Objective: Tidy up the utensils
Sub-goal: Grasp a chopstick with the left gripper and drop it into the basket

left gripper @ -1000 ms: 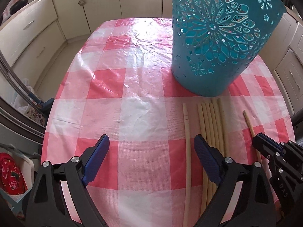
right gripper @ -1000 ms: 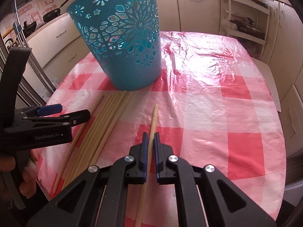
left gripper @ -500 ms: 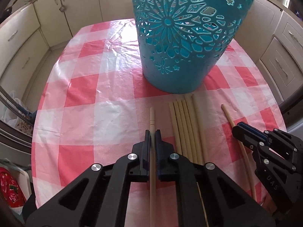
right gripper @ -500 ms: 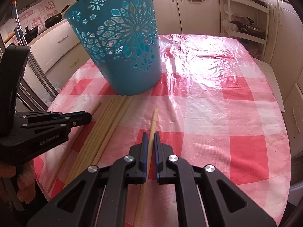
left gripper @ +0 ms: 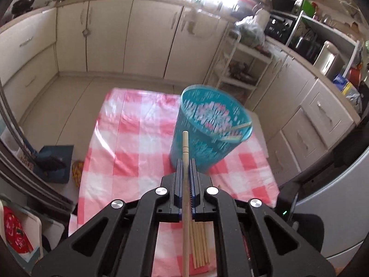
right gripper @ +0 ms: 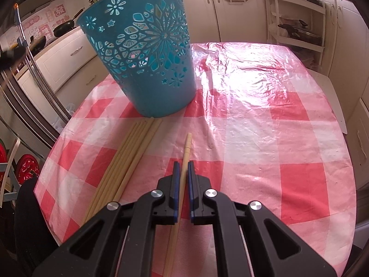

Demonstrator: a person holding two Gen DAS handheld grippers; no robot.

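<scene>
Two chopsticks (left gripper: 237, 131) lean inside the teal basket (left gripper: 207, 143); each tool (left gripper: 185, 168) (right gripper: 182, 170) clamps another.

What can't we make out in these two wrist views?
- Left wrist view: basket is motion-blurred; how many chopsticks lie inside cannot be counted beyond two pale ends at the rim.
- Left wrist view: the loose chopsticks on the table are mostly hidden by the left gripper, which grips a chopstick.
- Right wrist view: basket's inside is hidden by its own wall.
- Right wrist view: near end of the right gripper's chopstick is cut off by the bottom edge.
</scene>
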